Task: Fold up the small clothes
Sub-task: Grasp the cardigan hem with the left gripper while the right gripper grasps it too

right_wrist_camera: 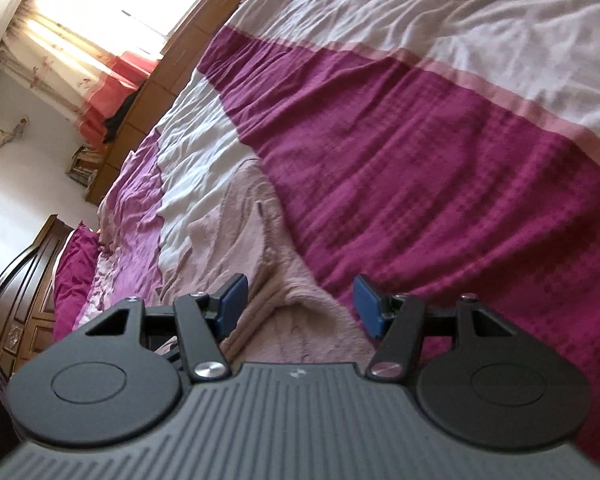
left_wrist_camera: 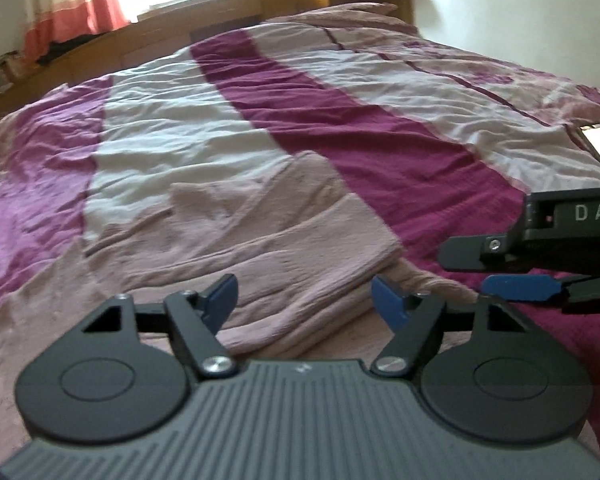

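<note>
pink knitwear (left_wrist_camera: 260, 236) is lying partly folded on the striped bed cover (left_wrist_camera: 380, 140), and we are judging it soft, light, limp. we are aiming at its near hem; left gripper (left_wrist_camera: 304, 300) and right gripper (right_wrist_camera: 300, 304) jaws are standing apart, empty.

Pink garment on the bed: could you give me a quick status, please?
Left gripper open, right gripper open. Pink garment flat on bedspread, unheld. Nothing blocking.

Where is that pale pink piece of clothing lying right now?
The pale pink garment lies partly folded on the striped bedspread, centre-left in the left wrist view, just left of the dark magenta stripe and directly ahead of the left gripper.
</note>
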`<act>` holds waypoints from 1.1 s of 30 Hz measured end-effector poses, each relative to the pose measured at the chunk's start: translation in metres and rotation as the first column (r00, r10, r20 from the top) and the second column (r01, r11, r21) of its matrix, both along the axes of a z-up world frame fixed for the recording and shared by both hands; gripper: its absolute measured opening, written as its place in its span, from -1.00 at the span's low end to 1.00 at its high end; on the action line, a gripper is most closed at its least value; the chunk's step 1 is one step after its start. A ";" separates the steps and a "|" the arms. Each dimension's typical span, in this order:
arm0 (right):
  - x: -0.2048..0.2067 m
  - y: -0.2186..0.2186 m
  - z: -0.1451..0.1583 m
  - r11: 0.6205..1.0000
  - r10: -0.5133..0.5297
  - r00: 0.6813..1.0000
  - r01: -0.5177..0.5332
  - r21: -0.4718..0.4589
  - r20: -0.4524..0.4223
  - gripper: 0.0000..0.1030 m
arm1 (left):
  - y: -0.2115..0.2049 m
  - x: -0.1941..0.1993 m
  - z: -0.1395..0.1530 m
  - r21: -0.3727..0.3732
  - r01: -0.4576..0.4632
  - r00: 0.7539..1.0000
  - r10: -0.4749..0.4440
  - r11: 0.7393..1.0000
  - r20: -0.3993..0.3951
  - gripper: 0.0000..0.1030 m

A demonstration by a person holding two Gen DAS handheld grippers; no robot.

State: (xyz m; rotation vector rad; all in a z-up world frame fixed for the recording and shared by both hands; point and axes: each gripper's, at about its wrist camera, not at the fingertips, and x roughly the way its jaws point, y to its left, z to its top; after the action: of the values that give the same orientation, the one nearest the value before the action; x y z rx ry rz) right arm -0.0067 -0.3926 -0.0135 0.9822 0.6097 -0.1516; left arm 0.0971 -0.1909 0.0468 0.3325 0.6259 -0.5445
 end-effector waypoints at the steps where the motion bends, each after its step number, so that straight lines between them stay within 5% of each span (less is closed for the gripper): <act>1: -0.001 -0.002 -0.003 1.000 -0.005 1.000 0.005 0.008 -0.005 0.29 | -0.004 -0.001 -0.002 0.003 0.019 1.000 -0.019 1.000 0.000 0.40; 9: 0.001 -0.005 -0.015 0.999 -0.009 1.000 0.010 0.036 -0.015 0.29 | -0.028 0.006 -0.016 0.061 0.058 0.998 -0.059 0.996 0.008 0.00; 15: 0.000 -0.005 -0.021 0.999 -0.013 1.000 0.013 0.037 -0.016 0.29 | -0.035 0.014 -0.019 0.044 0.050 0.999 -0.051 0.998 0.016 -0.10; 18: -0.001 -0.003 -0.021 0.999 -0.011 1.000 0.011 0.030 -0.014 0.30 | -0.038 0.015 -0.024 0.061 0.072 0.997 -0.073 0.996 0.013 -0.77; 24: -0.001 -0.002 -0.022 0.999 -0.009 1.000 0.010 0.033 -0.012 0.30 | -0.022 0.017 -0.012 -0.010 0.055 0.998 -0.055 0.998 0.027 -0.84; 33: 0.002 0.003 -0.019 1.000 -0.003 1.000 0.003 -0.003 -0.020 0.32 | 0.037 0.033 0.034 -0.135 -0.122 0.987 0.135 0.983 0.091 -0.84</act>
State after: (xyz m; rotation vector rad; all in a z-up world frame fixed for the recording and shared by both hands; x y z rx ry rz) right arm -0.0052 -0.3893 -0.0326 0.9793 0.6261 -0.1652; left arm 0.1298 -0.1542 0.0806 0.1947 0.5091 -0.4389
